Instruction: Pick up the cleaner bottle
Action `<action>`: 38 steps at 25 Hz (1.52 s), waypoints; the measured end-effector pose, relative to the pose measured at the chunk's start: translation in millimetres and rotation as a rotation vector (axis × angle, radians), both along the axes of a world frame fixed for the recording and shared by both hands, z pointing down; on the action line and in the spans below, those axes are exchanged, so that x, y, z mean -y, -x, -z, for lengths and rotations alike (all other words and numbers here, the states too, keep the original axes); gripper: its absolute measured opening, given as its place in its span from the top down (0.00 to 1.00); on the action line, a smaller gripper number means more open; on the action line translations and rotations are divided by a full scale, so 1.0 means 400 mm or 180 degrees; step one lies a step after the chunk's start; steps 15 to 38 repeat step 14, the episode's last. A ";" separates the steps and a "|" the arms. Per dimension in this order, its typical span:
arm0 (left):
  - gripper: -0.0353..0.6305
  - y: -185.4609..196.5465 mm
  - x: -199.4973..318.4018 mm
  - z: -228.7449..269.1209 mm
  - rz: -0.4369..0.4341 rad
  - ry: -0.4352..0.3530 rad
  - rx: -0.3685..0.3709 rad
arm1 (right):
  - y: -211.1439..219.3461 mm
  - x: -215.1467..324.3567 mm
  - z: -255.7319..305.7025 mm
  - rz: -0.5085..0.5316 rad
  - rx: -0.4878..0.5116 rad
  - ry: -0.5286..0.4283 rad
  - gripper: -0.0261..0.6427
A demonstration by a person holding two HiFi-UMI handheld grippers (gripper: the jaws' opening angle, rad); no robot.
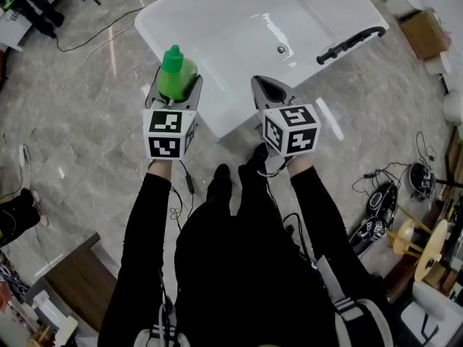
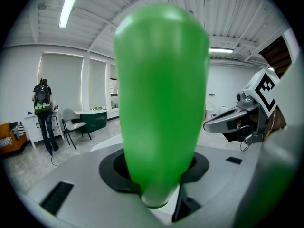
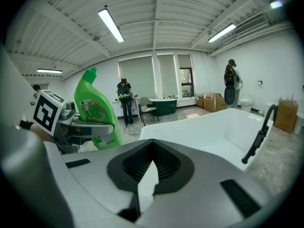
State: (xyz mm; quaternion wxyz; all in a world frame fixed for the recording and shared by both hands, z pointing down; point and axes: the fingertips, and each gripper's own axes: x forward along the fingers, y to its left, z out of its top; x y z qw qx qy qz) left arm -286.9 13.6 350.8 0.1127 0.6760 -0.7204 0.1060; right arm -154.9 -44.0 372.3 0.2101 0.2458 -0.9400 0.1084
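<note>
The cleaner bottle (image 1: 176, 74) is bright green with a green cap. It stands upright between the jaws of my left gripper (image 1: 176, 85), which is shut on its body. In the left gripper view the bottle (image 2: 161, 103) fills the middle of the picture, clamped in the left gripper (image 2: 159, 177). The right gripper view shows the bottle (image 3: 95, 110) at the left with its label, held in the air. My right gripper (image 1: 266, 85) hovers beside it to the right, over the near rim of the white bathtub (image 1: 217, 114). Its jaws (image 3: 149, 170) are shut on nothing.
The bathtub (image 3: 209, 127) carries a black handle (image 1: 351, 44) on its far right rim. A cardboard box (image 1: 423, 33) stands beyond it. Cables and gear (image 1: 383, 208) litter the floor at right, and a wooden piece (image 1: 79, 280) lies lower left. A person (image 3: 124, 99) stands far off.
</note>
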 end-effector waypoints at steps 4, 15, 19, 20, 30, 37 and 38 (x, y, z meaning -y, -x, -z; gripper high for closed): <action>0.66 -0.008 0.001 0.004 -0.0028 -0.0003 0.0004 | 0.001 -0.007 0.004 0.0017 -0.0015 -0.0045 0.96; 0.66 -0.021 -0.010 0.008 -0.0050 0.0005 -0.0012 | -0.014 -0.018 0.011 -0.0022 -0.0015 -0.0041 0.96; 0.66 -0.021 -0.010 0.008 -0.0050 0.0005 -0.0012 | -0.014 -0.018 0.011 -0.0022 -0.0015 -0.0041 0.96; 0.66 -0.021 -0.010 0.008 -0.0050 0.0005 -0.0012 | -0.014 -0.018 0.011 -0.0022 -0.0015 -0.0041 0.96; 0.66 -0.021 -0.010 0.008 -0.0050 0.0005 -0.0012 | -0.014 -0.018 0.011 -0.0022 -0.0015 -0.0041 0.96; 0.66 -0.021 -0.010 0.008 -0.0050 0.0005 -0.0012 | -0.014 -0.018 0.011 -0.0022 -0.0015 -0.0041 0.96; 0.66 -0.021 -0.010 0.008 -0.0050 0.0005 -0.0012 | -0.014 -0.018 0.011 -0.0022 -0.0015 -0.0041 0.96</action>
